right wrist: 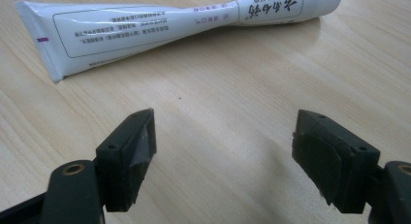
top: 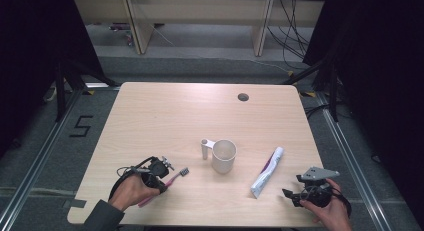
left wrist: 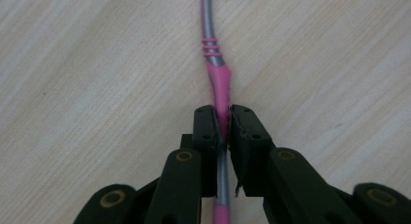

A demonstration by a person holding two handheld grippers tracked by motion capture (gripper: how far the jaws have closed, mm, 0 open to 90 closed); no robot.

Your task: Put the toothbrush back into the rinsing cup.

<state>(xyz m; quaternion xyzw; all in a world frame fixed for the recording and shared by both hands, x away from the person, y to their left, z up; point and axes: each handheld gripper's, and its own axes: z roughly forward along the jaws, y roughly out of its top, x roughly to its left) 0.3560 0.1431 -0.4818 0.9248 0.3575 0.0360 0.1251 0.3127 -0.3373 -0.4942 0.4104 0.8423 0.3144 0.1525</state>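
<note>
Left gripper view: left gripper (left wrist: 223,129) jaws clamped on pink toothbrush (left wrist: 219,83).
Right gripper (right wrist: 223,161): jaws apart, empty.
Risk: thin handle may twist when lifted.

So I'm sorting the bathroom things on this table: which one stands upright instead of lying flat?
The white cup at the table's middle stands upright, mouth up. The pink toothbrush in the left claw and the white toothpaste tube both lie flat.

Toothbrush (left wrist: 219,83) pink-grey, striped; tube (right wrist: 184,20) white, purple mark; mug (top: 223,155) perhaps cream.
</note>
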